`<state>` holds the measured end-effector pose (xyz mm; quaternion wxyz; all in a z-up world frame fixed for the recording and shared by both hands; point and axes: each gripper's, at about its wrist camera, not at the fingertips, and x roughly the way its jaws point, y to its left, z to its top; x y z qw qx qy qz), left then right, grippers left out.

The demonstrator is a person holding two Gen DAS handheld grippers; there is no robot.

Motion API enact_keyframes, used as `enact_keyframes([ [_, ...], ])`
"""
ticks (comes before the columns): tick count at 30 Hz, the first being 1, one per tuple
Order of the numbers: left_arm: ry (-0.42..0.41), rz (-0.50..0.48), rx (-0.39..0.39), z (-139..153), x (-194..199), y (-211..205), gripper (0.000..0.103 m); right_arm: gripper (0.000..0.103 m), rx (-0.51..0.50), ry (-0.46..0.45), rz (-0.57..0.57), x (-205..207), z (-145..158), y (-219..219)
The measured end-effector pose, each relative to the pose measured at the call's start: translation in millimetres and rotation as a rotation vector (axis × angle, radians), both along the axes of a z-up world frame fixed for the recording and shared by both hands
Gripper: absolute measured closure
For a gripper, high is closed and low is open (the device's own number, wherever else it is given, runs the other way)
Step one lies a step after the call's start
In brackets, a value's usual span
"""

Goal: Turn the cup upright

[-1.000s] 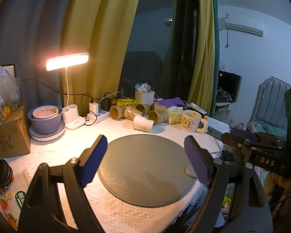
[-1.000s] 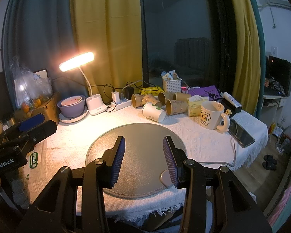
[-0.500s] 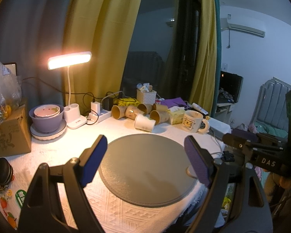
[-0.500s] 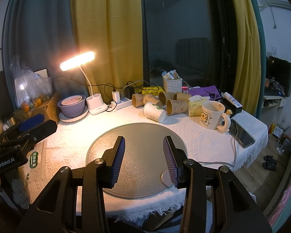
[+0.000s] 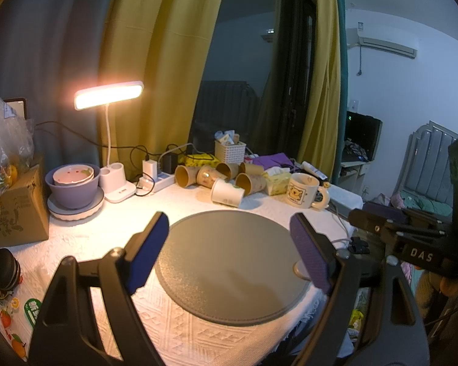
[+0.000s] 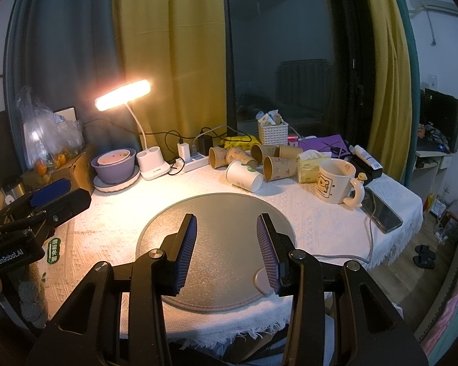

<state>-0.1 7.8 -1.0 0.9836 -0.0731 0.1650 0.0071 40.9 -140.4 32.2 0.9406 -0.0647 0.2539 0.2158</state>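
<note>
A white paper cup lies on its side on the white tablecloth, just beyond the round grey mat. Several brown paper cups lie on their sides behind it. My left gripper is open and empty above the near part of the mat. My right gripper is open and empty above the mat's front edge. Both are well short of the cups.
A cream bear mug stands upright at the right. A lit desk lamp, purple bowl on a plate, power strip, tissue pack, white basket and a phone crowd the table's back and right.
The left wrist view has drifted slightly, so the scene sits a little to the right and lower. Both grippers stay open; nothing on the table has moved.
</note>
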Motion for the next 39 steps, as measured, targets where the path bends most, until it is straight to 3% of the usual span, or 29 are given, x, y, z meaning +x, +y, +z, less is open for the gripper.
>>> enact_keyframes([
  [26, 0.008, -0.005, 0.003, -3.4, 2.7, -2.0, 0.02, 0.06, -0.008, 0.007, 0.003, 4.6, -5.4, -0.1],
  [34, 0.062, 0.014, 0.013, -20.5, 29.6, 0.7, 0.02, 0.06, -0.046, 0.035, 0.019, 31.1, -13.1, 1.7],
  [39, 0.138, 0.025, -0.007, -33.8, 62.0, 4.1, 0.02, 0.06, -0.059, 0.065, 0.03, 63.4, -25.9, 7.5],
])
